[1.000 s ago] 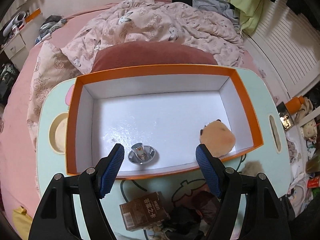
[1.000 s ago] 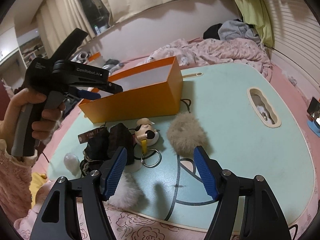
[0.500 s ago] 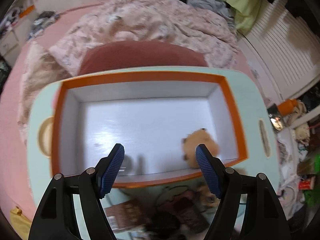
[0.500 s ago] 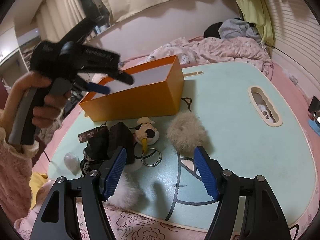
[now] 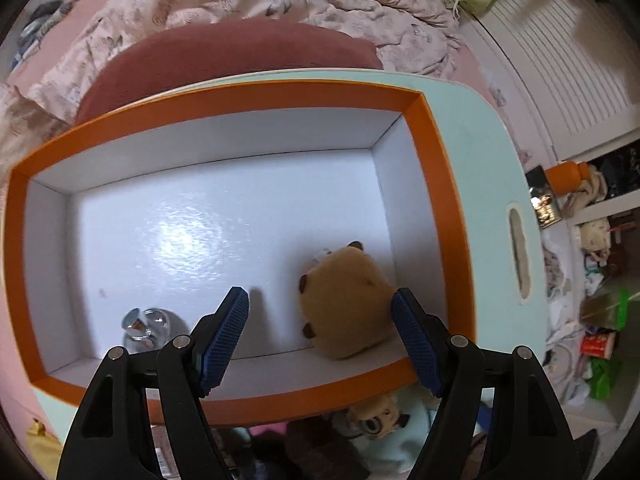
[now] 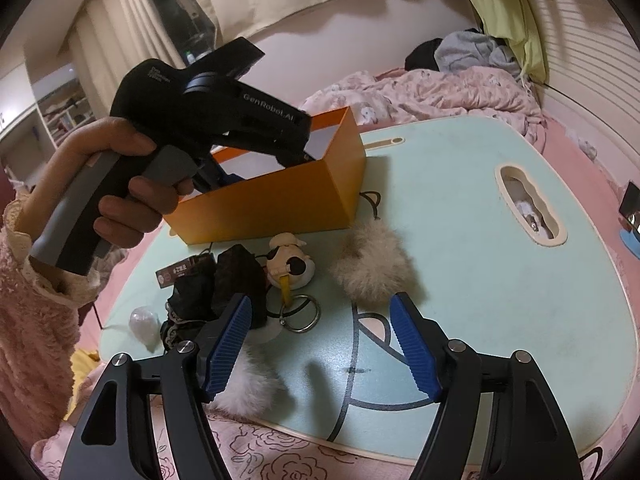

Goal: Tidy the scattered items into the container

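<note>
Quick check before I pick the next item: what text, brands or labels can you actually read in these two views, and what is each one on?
"GenRobot.AI": white lettering on the side of the black left gripper body, right wrist view.
Small white print further back on that body: too small to read.
Brown packet by the orange box: light characters and a round mark, too blurred to read.
Red-labelled container on the floor, left wrist view: unreadable.

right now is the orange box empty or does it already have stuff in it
Not empty. The orange box holds a tan plush toy by its right wall and a shiny metal piece near the front left corner.
</note>
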Action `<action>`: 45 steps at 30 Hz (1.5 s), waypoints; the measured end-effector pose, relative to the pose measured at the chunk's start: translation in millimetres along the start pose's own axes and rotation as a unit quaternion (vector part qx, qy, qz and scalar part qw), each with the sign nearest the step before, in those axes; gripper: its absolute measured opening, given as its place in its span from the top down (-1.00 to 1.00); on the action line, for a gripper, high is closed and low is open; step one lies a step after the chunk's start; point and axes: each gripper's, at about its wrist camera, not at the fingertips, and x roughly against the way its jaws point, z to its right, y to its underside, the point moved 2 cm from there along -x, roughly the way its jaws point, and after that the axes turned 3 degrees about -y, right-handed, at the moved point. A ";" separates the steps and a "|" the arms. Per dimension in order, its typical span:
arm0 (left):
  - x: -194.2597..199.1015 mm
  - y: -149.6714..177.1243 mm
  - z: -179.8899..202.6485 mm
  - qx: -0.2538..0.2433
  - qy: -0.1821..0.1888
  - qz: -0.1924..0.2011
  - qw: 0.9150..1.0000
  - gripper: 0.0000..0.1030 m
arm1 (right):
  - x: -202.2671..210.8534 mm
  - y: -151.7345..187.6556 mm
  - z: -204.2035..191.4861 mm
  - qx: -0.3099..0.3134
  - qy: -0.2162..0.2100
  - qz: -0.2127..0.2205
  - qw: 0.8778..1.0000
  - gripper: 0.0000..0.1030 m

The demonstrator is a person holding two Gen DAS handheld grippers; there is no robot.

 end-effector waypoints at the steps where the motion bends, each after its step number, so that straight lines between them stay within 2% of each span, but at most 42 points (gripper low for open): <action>1: -1.2 0.4 1.8 -0.004 -0.003 -0.001 1.000 -0.44 | -0.3 0.3 0.2 -0.001 0.000 0.000 1.000 -0.40; 8: -13.0 -0.9 2.4 -0.004 0.045 -0.019 0.999 -0.46 | -1.3 0.9 2.0 -0.005 -0.002 -0.002 1.000 -0.41; 10: -12.7 -0.5 2.6 -0.008 0.037 -0.014 0.999 -0.34 | -1.5 1.2 2.6 -0.008 -0.003 -0.002 1.000 -0.41; 11: -12.6 0.2 3.5 -0.013 0.024 -0.009 1.000 -0.29 | -1.7 1.1 2.7 -0.008 -0.003 -0.002 1.000 -0.41; 13: -12.2 2.8 6.8 -0.029 -0.017 0.006 0.999 -0.07 | -2.0 1.0 2.7 -0.010 -0.004 -0.003 1.000 -0.41; 17: -11.3 7.0 5.7 -0.034 -0.016 0.018 0.999 -0.04 | -1.9 0.8 2.9 -0.011 -0.004 -0.003 1.000 -0.41; 18: -10.8 7.7 4.6 -0.035 -0.018 0.019 0.999 0.04 | -2.0 0.9 2.9 -0.011 -0.004 -0.003 1.000 -0.41; 21: -10.3 8.1 1.2 -0.034 -0.025 0.019 0.999 0.06 | -1.9 2.5 2.7 -0.012 -0.004 -0.004 1.000 -0.41; 25: -4.9 2.0 -7.1 -0.030 -0.045 0.030 0.998 0.08 | -2.2 2.6 2.5 -0.012 -0.004 -0.003 1.000 -0.41; 30: 22.1 0.6 -18.1 -0.015 -0.016 0.058 0.998 0.08 | -3.0 2.9 2.1 -0.011 -0.003 -0.005 1.000 -0.41; 34: 60.7 17.2 -18.7 -0.035 0.002 0.101 0.994 0.08 | -3.0 3.0 1.8 -0.012 -0.003 -0.005 1.000 -0.41; 38: 94.3 51.7 -30.6 -0.049 0.029 0.151 0.987 0.08 | -2.8 2.8 2.0 -0.011 -0.003 -0.005 1.000 -0.41; 45: 79.2 100.1 -68.4 -0.022 0.025 0.160 0.987 0.08 | -2.1 3.0 2.5 -0.011 -0.002 -0.007 1.000 -0.41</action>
